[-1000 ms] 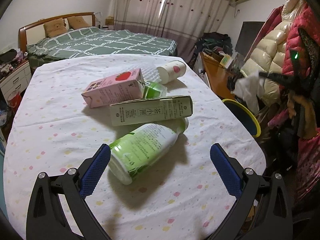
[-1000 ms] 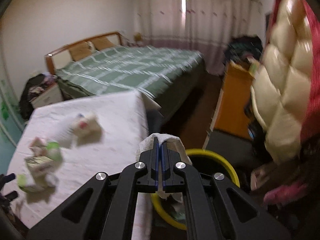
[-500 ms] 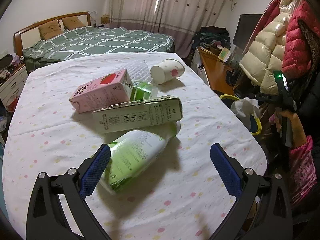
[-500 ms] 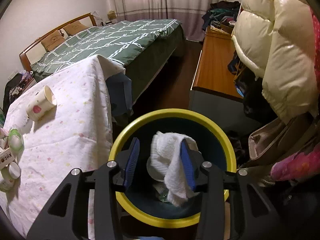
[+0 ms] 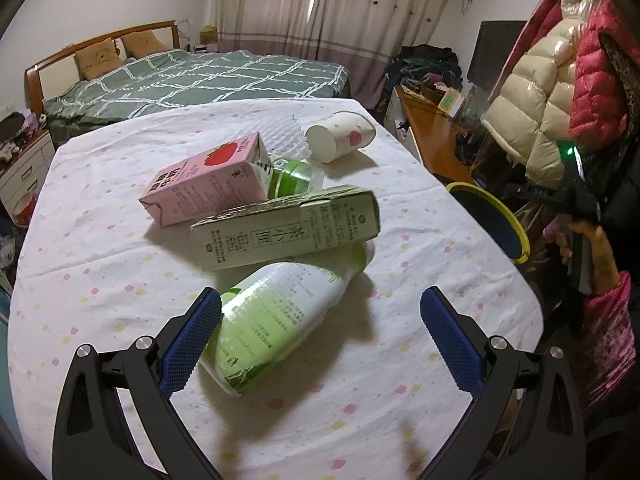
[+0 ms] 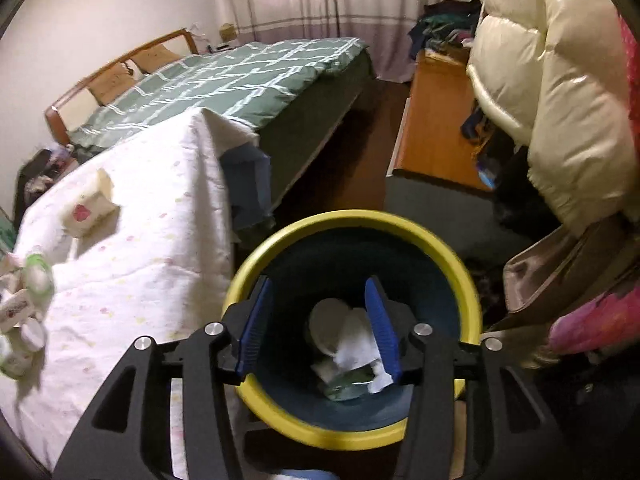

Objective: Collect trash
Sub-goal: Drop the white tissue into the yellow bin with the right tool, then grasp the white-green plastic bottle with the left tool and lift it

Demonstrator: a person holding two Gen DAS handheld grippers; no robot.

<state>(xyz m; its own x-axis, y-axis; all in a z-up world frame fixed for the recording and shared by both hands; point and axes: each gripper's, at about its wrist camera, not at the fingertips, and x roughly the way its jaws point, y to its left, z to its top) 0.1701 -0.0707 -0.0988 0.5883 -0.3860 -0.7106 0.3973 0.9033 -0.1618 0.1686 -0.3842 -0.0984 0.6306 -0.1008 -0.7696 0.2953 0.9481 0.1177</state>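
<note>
Lying on its side on the spotted tablecloth (image 5: pixel 100 248), the green-and-white bottle (image 5: pixel 280 316) has its base at the left gripper (image 5: pixel 320 336), whose jaws stand wide apart and clamp nothing. The bottle's bottom end sits just beside the left blue pad (image 5: pixel 192 336), whether touching it I cannot tell, while the right pad stands well clear of it across bare cloth. Farther up the table, the bottle's neck passes under a long pale-green carton (image 5: pixel 286 228) that lies across it. Behind that carton is a pink carton (image 5: pixel 208 182) with a red fruit printed on it, and a small green-capped bottle (image 5: pixel 294 178) lies against the pink carton's right end. A sheet of white foam netting (image 5: pixel 280 134) is behind them, and a tipped paper cup (image 5: pixel 340 138) lies to its right, near the table's far edge. Off the table's right side stands the yellow-rimmed bin (image 5: pixel 516 232), and beyond it a person's hand (image 5: pixel 600 256) in a pink sleeve grips the other tool.

From the right wrist view, the right gripper (image 6: pixel 318 328) hangs over the bin (image 6: pixel 360 220) with its jaws opening and nothing pressed between them. A crumpled white tissue (image 6: pixel 356 344) lies down inside the bin among other white scraps, seen between the two blue pads and closer to the right one.
</note>
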